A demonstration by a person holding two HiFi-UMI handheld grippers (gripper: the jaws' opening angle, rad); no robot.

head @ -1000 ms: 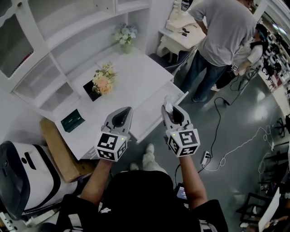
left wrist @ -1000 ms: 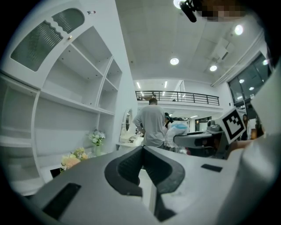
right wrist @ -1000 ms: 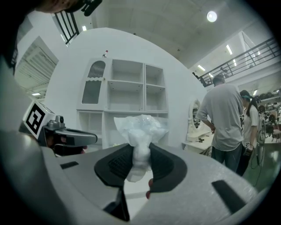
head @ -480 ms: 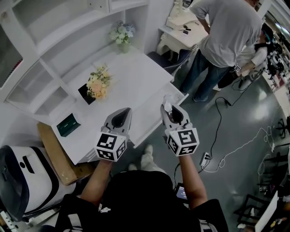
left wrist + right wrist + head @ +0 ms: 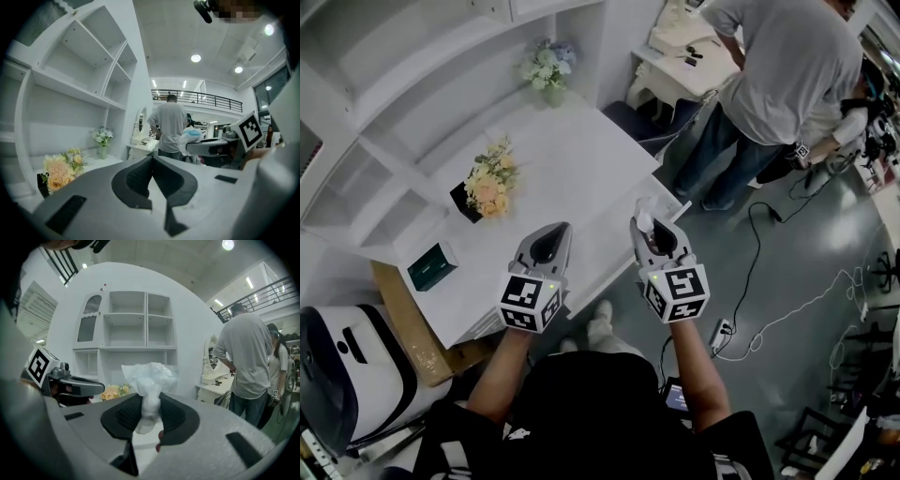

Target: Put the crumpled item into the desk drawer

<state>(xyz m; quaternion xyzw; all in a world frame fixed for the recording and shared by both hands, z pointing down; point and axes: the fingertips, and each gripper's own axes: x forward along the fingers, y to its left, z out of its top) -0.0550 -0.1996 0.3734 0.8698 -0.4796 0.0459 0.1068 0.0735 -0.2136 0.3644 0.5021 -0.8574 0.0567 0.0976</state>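
From the head view, the white desk [image 5: 581, 155] stands under shelves [image 5: 412, 84] in a busy workshop. The crumpled item [image 5: 643, 217] pokes up from my right gripper [image 5: 654, 234], above what I take to be the pulled-out drawer [image 5: 605, 246] at the desk's front edge. The left gripper view shows my left gripper [image 5: 151, 160] with its jaws together on nothing, while in the right gripper view the jaws are clamped on the item's twisted waist. It looks like thin white film, light, soft and springy, so I judge that pinched waist the right hold, and it may cling on release.
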